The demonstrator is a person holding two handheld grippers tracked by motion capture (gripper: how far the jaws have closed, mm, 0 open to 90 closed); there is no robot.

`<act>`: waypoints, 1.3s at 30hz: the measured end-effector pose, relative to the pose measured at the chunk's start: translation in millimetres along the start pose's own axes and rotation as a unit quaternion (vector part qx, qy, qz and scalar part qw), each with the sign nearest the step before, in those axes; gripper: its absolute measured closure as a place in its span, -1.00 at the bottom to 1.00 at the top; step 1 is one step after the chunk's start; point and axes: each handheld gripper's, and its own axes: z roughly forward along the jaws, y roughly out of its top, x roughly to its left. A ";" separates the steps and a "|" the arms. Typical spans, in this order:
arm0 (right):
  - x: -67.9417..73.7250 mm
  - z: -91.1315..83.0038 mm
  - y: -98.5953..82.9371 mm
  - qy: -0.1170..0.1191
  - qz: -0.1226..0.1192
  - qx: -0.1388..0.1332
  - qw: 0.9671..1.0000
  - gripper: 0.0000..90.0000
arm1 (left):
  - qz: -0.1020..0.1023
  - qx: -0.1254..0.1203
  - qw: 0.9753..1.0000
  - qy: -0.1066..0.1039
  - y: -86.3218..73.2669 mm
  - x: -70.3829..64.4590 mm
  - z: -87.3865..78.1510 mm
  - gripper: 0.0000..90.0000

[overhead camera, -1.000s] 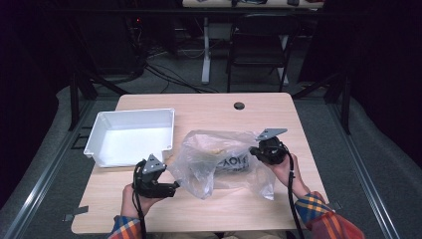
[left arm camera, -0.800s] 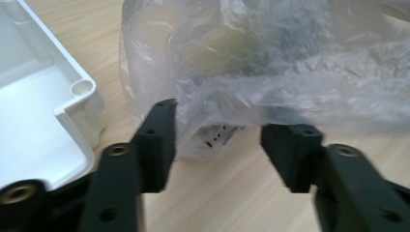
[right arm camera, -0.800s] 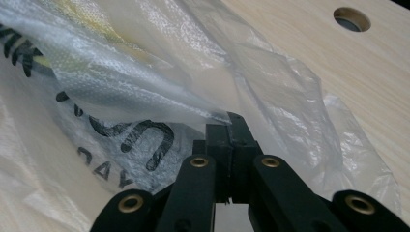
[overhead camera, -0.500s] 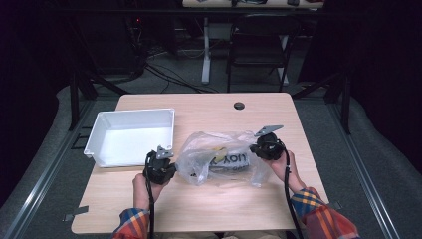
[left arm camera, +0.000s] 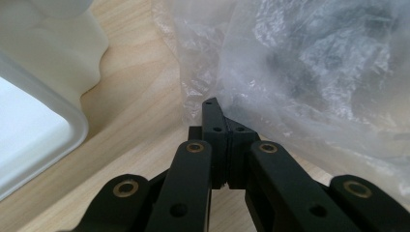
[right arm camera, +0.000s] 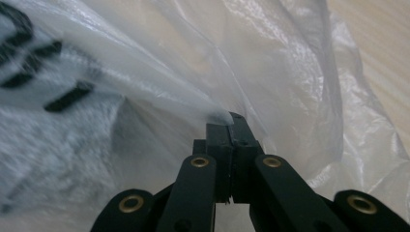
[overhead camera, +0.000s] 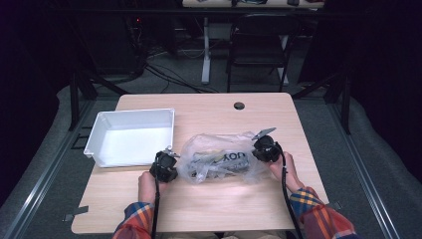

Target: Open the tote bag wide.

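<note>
Clear, crinkled plastic bag (overhead camera: pixel 219 159) with dark contents lies on the desk (overhead camera: pixel 209 209), its ends pinched by the left gripper (overhead camera: pixel 171 160) and right gripper (overhead camera: pixel 260 145) with clenched jaws.

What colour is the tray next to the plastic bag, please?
White; the tray shows best in the high view.

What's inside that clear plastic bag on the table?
Through the plastic bag a grey bundle with black lettering shows, plus some dark shapes at its left end. The crinkled film blurs them, so what they are cannot be told.
</note>
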 end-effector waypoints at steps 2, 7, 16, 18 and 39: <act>-1.1 -0.9 -1.7 0.003 0.000 0.004 1.000 1.00 | 0.006 -0.006 1.000 0.003 -0.4 0.2 -4.0 0.99; -3.0 -7.4 -3.4 0.008 -0.005 0.006 1.000 1.00 | 0.005 -0.030 1.000 0.002 -3.1 -0.1 -28.2 0.54; -0.9 -26.4 -3.2 0.010 -0.003 -0.016 1.000 0.99 | 0.014 -0.090 0.996 -0.017 -9.3 -13.2 -82.1 -0.08; -0.5 -33.2 -2.4 0.014 0.000 -0.028 1.000 0.99 | 0.021 -0.112 0.993 -0.023 -6.7 -17.1 -96.8 -0.10; 7.4 -44.3 6.4 0.040 -0.002 -0.056 0.998 1.00 | 0.088 -0.225 0.969 0.054 20.6 -76.6 -105.0 -0.03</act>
